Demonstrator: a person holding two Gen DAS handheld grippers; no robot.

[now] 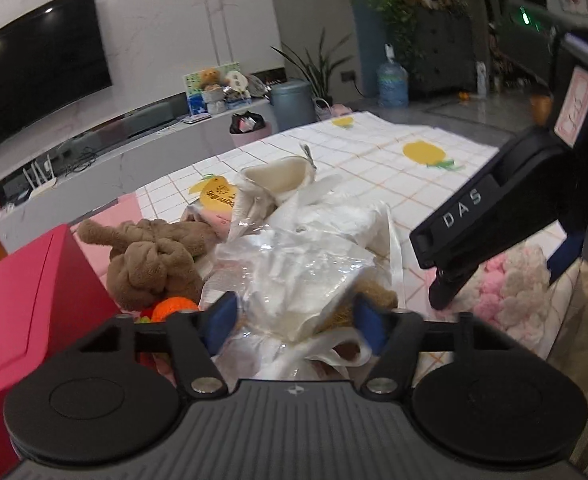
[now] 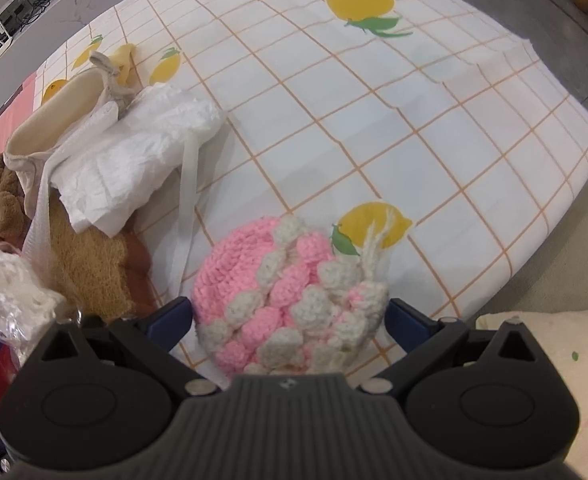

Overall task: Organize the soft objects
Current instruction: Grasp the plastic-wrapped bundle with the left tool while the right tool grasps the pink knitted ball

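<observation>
A heap of soft things lies on the lemon-print cloth (image 1: 374, 148). My left gripper (image 1: 295, 318) has its blue fingers (image 1: 223, 316) pressed against a crumpled clear plastic bag (image 1: 294, 268) with white fabric inside. A brown plush toy (image 1: 150, 264) and an orange knit piece (image 1: 174, 307) sit to its left. In the right wrist view, a pink and cream crocheted hat (image 2: 286, 300) rests flat on the cloth (image 2: 374, 120). My right gripper (image 2: 289, 314) stands wide around it, its fingers (image 2: 172, 316) at the hat's sides without squeezing it. The same right gripper (image 1: 442, 280) hangs over the hat (image 1: 506, 292).
A red box (image 1: 26, 304) stands close on the left. A cream pouch (image 2: 54, 112), white crinkled fabric (image 2: 134, 152) and a tan plush (image 2: 86, 272) pile up beside the hat. A cream cushion (image 2: 554, 360) lies at the right. The cloth's far half is bare.
</observation>
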